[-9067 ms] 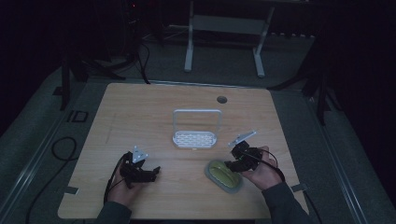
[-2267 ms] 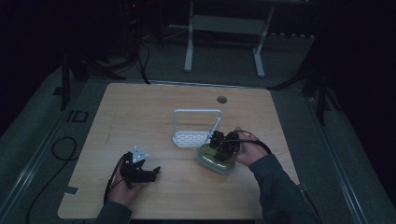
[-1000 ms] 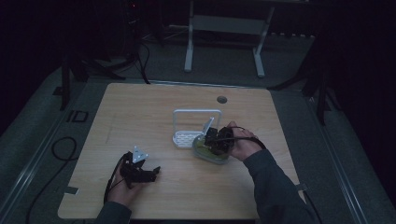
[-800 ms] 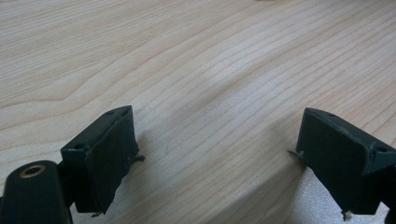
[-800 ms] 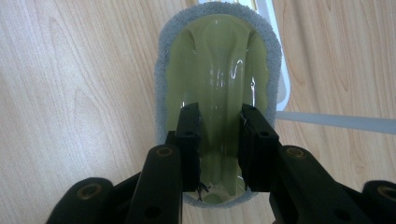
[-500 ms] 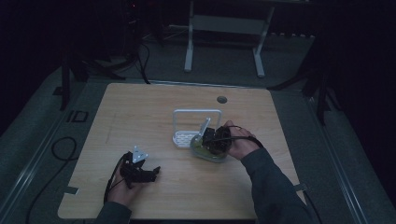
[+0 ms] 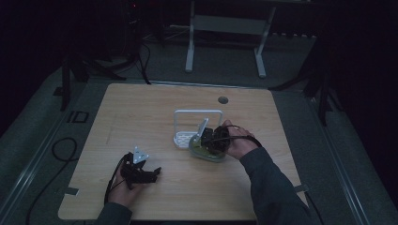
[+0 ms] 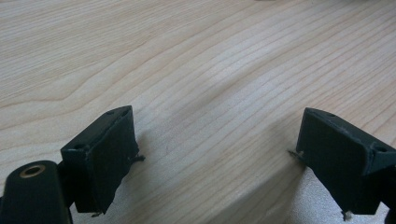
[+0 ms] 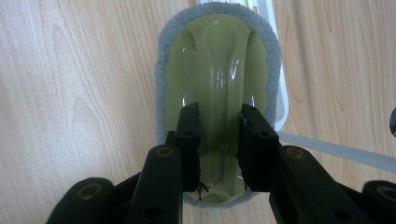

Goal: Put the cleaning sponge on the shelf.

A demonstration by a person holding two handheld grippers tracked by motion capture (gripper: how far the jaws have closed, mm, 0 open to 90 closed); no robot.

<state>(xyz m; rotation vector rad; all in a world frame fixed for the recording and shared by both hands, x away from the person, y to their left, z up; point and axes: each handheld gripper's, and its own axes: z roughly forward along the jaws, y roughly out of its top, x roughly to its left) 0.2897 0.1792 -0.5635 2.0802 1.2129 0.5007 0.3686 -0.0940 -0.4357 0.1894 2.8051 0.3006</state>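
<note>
A green plastic scrubber (image 9: 219,56) with a grey sponge rim lies on the wooden table (image 7: 141,117), its far end against a white wire rack (image 7: 197,112). My right gripper (image 9: 219,140) is shut on the raised ridge along the scrubber's back, one jaw on each side. In the high view the right gripper (image 7: 209,140) sits just right of the rack's base, over the scrubber (image 7: 202,153). My left gripper (image 7: 152,172) rests near the front left of the table, and in its own view the left gripper (image 8: 215,158) stands open over bare wood.
The rack's white rim (image 9: 283,107) curves past the scrubber's far right side, and a white bar (image 9: 336,150) crosses the wood to the right. A round cable hole (image 7: 223,100) sits at the table's back. Dark floor and a stand surround the table.
The right gripper has taken hold of the scrubber and slid it from the front right up to the rack. In the last second it edged slightly closer. The left gripper has stayed put.
</note>
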